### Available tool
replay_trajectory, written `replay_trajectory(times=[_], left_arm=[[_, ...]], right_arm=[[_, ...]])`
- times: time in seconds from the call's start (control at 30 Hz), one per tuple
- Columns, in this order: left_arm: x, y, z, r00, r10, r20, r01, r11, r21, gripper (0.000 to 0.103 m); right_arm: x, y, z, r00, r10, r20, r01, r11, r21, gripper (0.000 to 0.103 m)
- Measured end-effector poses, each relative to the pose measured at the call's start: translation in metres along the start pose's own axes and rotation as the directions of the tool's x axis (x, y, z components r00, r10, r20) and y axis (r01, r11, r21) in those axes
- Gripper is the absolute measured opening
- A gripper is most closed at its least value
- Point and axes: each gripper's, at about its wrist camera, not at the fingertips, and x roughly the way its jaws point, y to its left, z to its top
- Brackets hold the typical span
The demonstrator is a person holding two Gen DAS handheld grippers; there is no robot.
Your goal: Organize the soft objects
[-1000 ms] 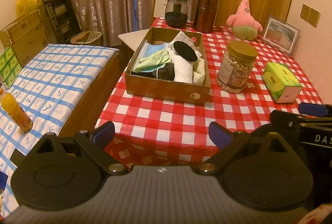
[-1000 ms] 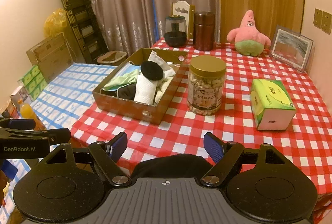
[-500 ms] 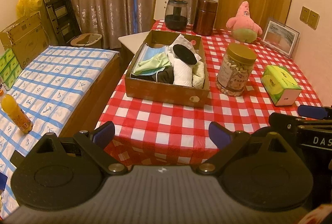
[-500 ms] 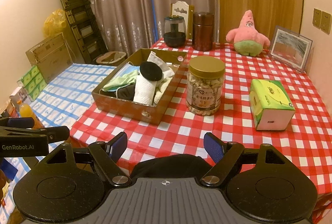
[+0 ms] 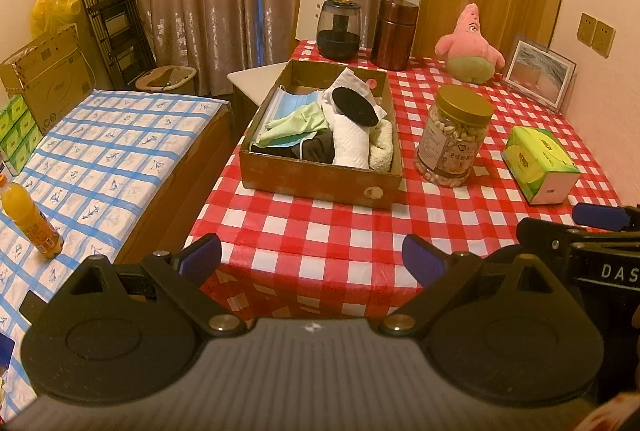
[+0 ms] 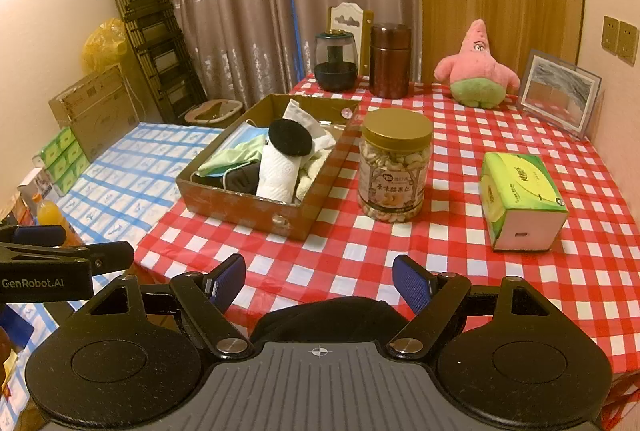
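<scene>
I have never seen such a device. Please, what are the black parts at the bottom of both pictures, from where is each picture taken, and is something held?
A person holds one hand tool in each hand. Each tool has two fingers and a camera looking along them, so each picture is taken from one tool. The black parts are the left gripper and the right gripper. Both are open and hold nothing. On the table stand a box of cloths, a jar, a tissue pack and a plush toy.
</scene>
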Motion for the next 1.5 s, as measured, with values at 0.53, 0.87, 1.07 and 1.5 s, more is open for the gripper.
replay_trajectory(times=[0.53, 0.87, 1.07, 1.5], left_arm=[[-0.0004, -0.0016, 0.0021, 1.0, -0.003, 0.001, 0.003, 1.0, 0.0, 0.096], [-0.0006, -0.0021, 0.0024, 1.0, -0.003, 0.002, 0.003, 1.0, -0.001, 0.096], [-0.001, -0.0019, 0.0012, 1.0, -0.002, 0.003, 0.002, 1.0, 0.0, 0.096], [-0.0008, -0.0026, 0.0015, 1.0, -0.003, 0.003, 0.003, 1.0, 0.0, 0.096]], right_arm=[[0.0, -0.0004, -0.0002, 1.0, 0.0, 0.0, 0.0, 1.0, -0.002, 0.08], [0.0001, -0.0006, -0.0004, 1.0, 0.001, 0.0, -0.001, 1.0, -0.001, 0.08], [0.0, -0.0004, -0.0005, 1.0, 0.0, 0.001, 0.0, 1.0, -0.001, 0.08], [0.0001, -0.0005, -0.0007, 1.0, 0.0, 0.0, 0.0, 1.0, -0.002, 0.08]])
